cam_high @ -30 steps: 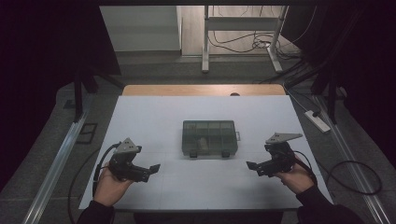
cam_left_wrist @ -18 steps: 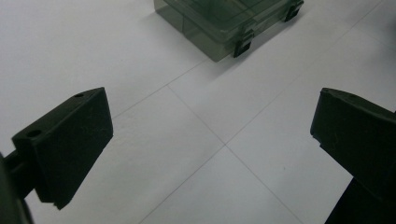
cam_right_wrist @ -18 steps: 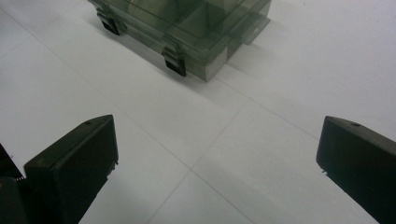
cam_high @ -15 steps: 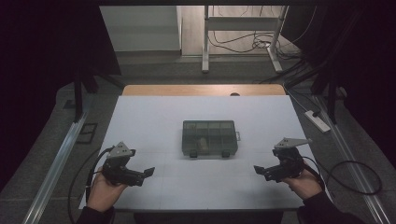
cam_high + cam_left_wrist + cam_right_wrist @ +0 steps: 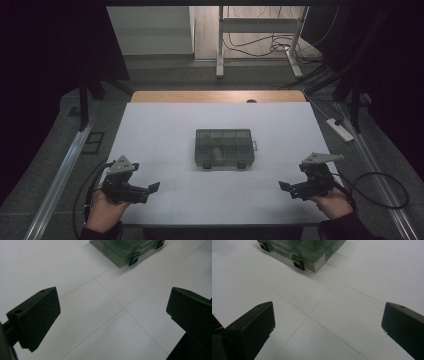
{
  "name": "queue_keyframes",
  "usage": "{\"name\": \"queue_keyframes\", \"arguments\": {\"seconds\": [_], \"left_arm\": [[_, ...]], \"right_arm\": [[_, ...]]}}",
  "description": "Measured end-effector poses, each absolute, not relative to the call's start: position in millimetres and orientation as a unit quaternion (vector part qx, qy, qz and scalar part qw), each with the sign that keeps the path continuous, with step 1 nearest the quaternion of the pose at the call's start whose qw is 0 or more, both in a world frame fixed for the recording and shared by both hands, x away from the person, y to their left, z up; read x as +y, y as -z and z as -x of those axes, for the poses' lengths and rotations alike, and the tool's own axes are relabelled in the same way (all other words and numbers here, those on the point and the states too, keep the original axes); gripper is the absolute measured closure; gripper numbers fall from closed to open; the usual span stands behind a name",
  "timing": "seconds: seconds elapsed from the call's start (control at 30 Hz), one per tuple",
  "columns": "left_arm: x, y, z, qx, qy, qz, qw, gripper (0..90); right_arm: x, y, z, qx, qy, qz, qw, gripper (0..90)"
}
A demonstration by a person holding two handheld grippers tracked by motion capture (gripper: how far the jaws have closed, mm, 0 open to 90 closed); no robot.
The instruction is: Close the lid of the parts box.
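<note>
Near the middle of the white table (image 5: 165,125), a dark see-through box (image 5: 224,148) with small compartments, lid closed and two black latches on its near edge — something pale inside, too dim to name. Well apart from it at the near left, the left gripper (image 5: 150,189) in the person's left hand (image 5: 103,212), jaws spread wide with bare table between them, pointing right toward the box's near corner (image 5: 125,251). Mirrored at the near right, the right gripper (image 5: 284,187) in the right hand (image 5: 334,204), jaws likewise wide apart and holding nothing — box (image 5: 299,250) just beyond, faint grid lines crossing the table between.
</note>
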State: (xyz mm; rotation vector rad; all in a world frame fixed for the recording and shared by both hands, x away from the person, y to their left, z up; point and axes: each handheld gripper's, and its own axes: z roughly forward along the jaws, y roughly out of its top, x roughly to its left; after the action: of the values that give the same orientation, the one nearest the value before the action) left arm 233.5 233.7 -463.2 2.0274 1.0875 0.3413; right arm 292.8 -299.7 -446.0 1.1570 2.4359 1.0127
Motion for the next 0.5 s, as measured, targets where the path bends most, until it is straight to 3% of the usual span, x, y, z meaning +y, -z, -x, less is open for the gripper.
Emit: {"name": "queue_keyframes", "arguments": {"seconds": [0.5], "left_arm": [[243,464,-222,0.441,-0.139,-0.793,0.396,0.0]], "right_arm": [[-317,446,-280,0.829,-0.341,-0.421,0.139,0.0]]}}
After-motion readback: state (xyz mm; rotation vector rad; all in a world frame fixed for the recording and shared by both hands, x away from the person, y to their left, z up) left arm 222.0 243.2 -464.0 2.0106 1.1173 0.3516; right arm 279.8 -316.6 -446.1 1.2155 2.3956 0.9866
